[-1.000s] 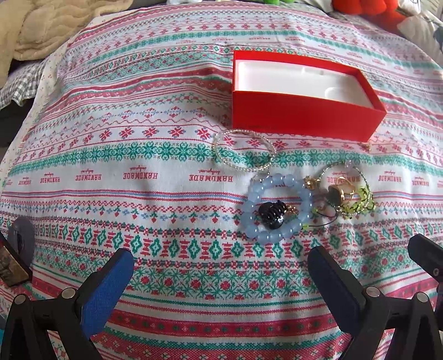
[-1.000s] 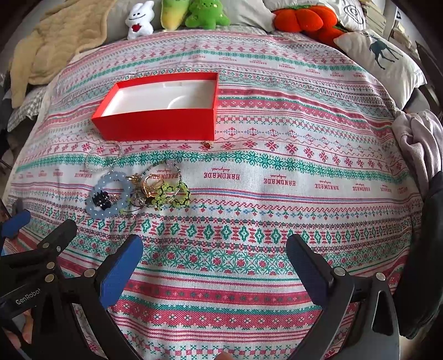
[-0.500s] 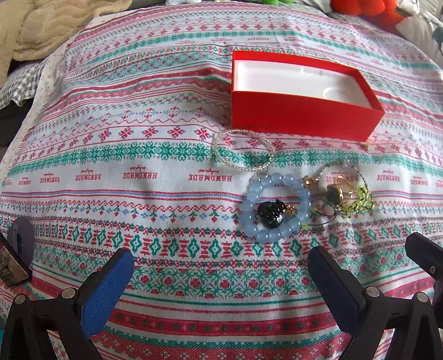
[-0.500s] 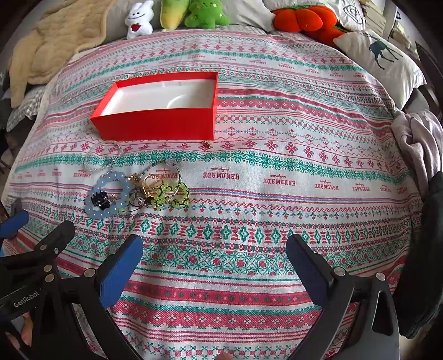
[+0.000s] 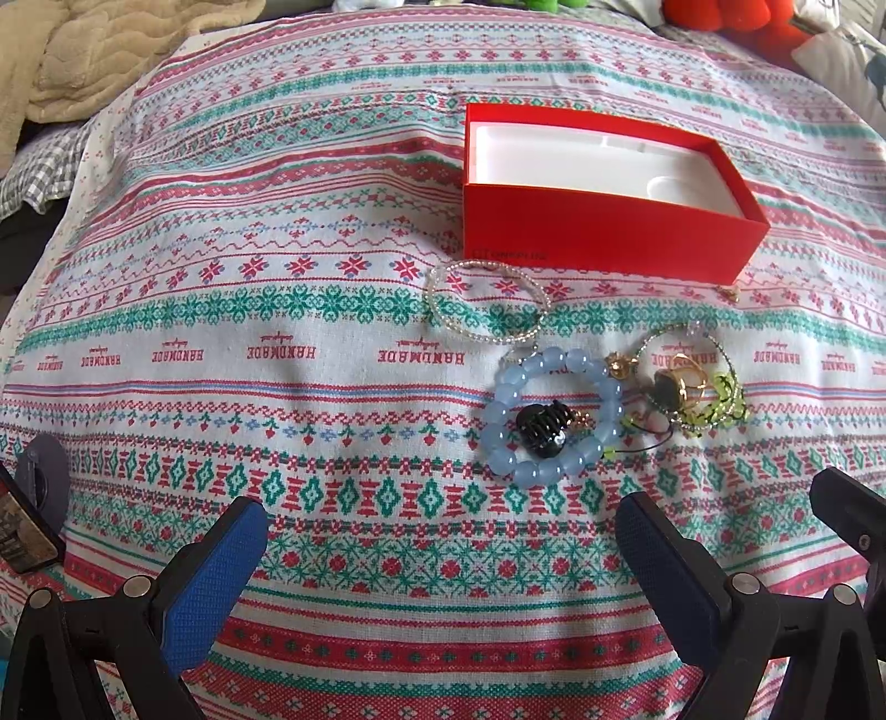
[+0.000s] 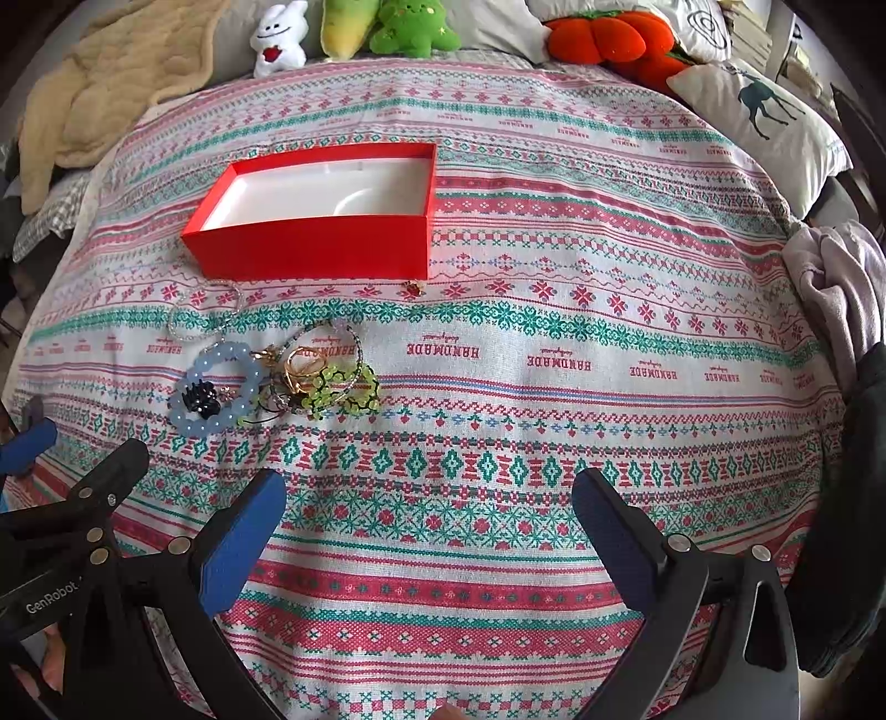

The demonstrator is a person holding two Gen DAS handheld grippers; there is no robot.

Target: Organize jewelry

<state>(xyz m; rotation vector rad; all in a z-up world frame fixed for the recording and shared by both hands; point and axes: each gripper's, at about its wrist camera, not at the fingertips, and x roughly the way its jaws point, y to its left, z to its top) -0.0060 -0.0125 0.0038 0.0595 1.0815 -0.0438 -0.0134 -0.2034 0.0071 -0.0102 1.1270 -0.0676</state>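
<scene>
An open red box (image 5: 603,191) (image 6: 315,213) with a white inner tray lies on the patterned cloth. In front of it lies a thin pearl bracelet (image 5: 487,302) (image 6: 205,315). Nearer sits a pale blue bead bracelet (image 5: 548,410) (image 6: 219,390) with a black hair clip (image 5: 542,429) inside it. Beside that is a tangle of gold rings and green beads (image 5: 689,387) (image 6: 321,379). A tiny gold earring (image 6: 412,286) lies at the box's corner. My left gripper (image 5: 443,559) stands open, short of the blue bracelet. My right gripper (image 6: 426,531) is open too, right of the pile.
Plush toys (image 6: 354,27), an orange cushion (image 6: 609,41) and a deer pillow (image 6: 764,111) line the far edge. A beige blanket (image 5: 99,50) lies at the far left, grey clothing (image 6: 836,282) at the right. The cloth (image 6: 581,332) right of the jewelry is bare.
Both views have crept slightly toward the jewelry; nothing on the cloth has moved and both grippers stay open.
</scene>
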